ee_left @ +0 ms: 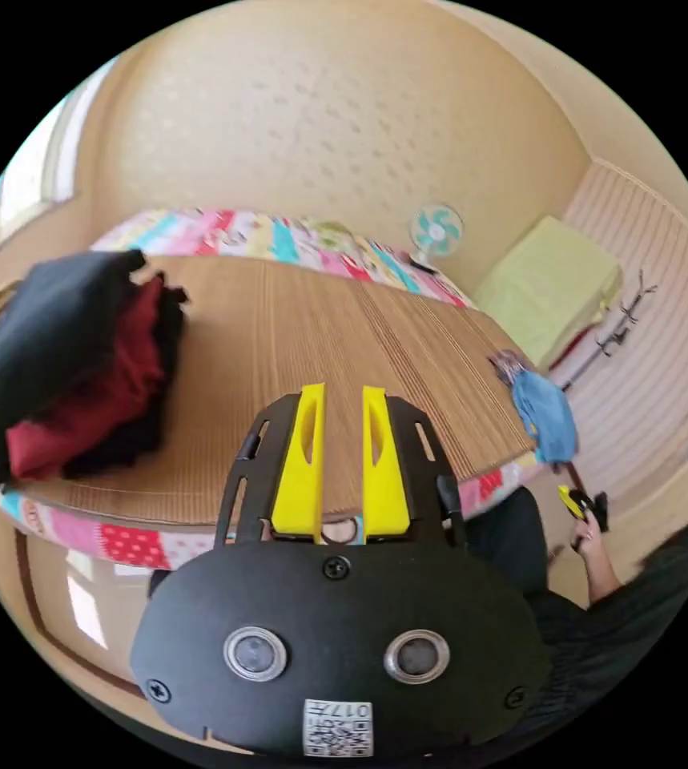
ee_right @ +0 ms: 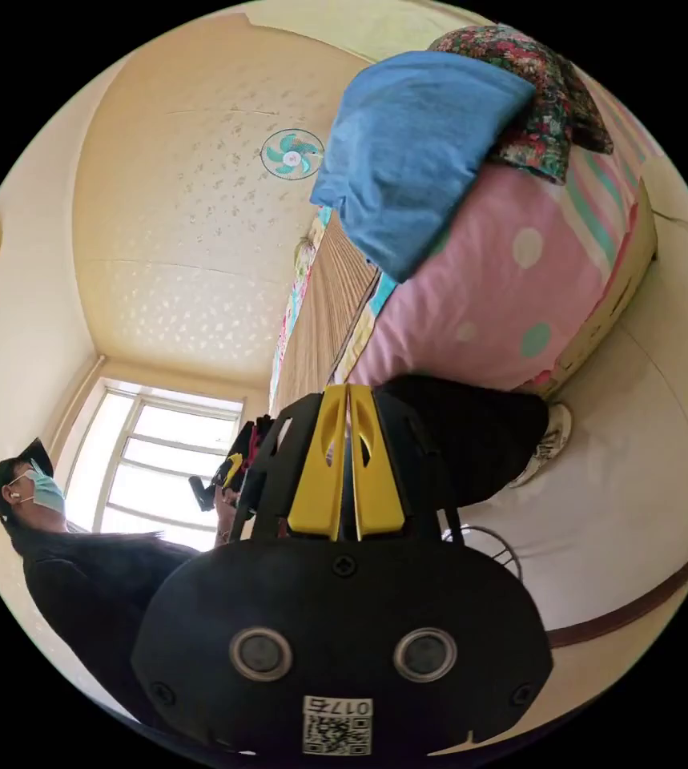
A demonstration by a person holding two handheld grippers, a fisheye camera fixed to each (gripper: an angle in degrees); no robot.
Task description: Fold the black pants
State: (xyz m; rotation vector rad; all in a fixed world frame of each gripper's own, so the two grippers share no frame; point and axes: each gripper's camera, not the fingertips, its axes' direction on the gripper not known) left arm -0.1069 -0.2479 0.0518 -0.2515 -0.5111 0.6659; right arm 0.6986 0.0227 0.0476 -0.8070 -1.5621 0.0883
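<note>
Left gripper [ee_left: 339, 400] hovers above the near edge of the wooden board [ee_left: 344, 336], yellow jaws a small gap apart, nothing between them. Away at the board's end sits a heap of clothes [ee_left: 79, 368]: dark cloth on top, red in the middle, black beneath. The black pants are most likely in that heap, though which dark piece they are I cannot tell from here. At the opposite end lies a blue cloth [ee_left: 548, 420], with a floral piece [ee_left: 508, 368] beside it.

Right gripper [ee_right: 348, 400] is down beside the bed, low by the pink dotted bedcover [ee_right: 480, 304], its view rolled sideways; jaws nearly together with a thin dark slit between them, and whether any cloth is pinched there I cannot tell. It also shows in the left gripper view [ee_left: 580, 505], held in the person's hand [ee_left: 588, 533], well apart from the heap.

So no fold has begun. To do this well: bring both grippers to the heap, lift off the top dark piece rather than dragging the whole stack, and find the waistband. Open the jaws wide, bite a single layer at each waistband corner, then spread the pants flat on the bare middle of the board before folding leg onto leg
</note>
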